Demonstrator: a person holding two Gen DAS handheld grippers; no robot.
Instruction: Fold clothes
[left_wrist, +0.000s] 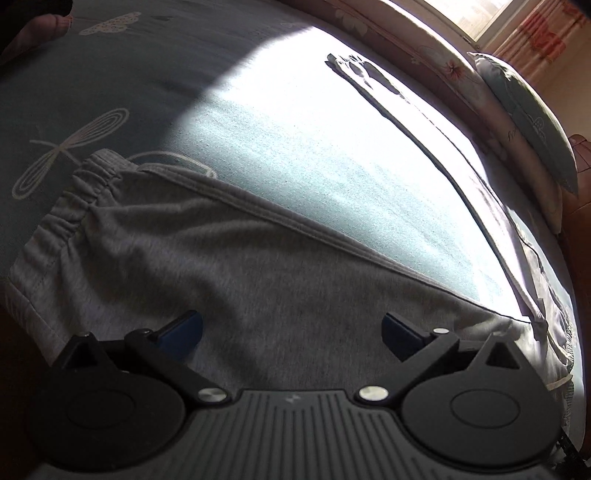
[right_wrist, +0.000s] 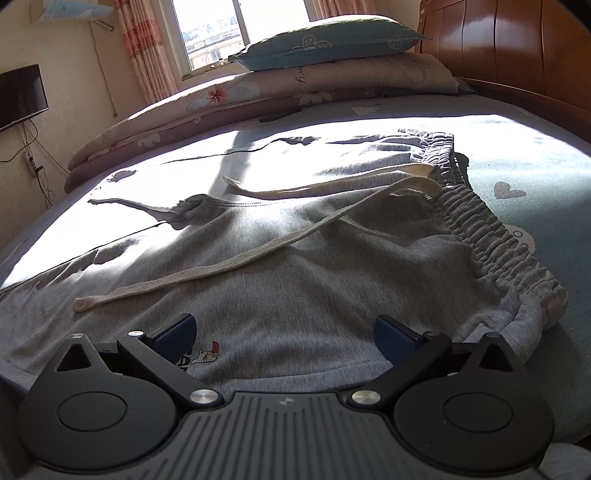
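Hovering both over the grey pants (right_wrist: 295, 258) spread on the bed (right_wrist: 517, 155), waistband (right_wrist: 480, 229) at two o'clock, drawstring (right_wrist: 229, 258) loose. Left gripper (left_wrist: 291, 332) and right gripper (right_wrist: 284, 330) gape, released, holding nothing. I judge folding barely begun; everything remains.

The far end of the grey trousers (left_wrist: 258, 266) is washed out by glare toward two o'clock in the left wrist view. In the right wrist view, the small print (right_wrist: 201, 356) on the cloth is partly hidden behind the right gripper (right_wrist: 283, 334), and the television (right_wrist: 20, 94) is cut off at nine o'clock.
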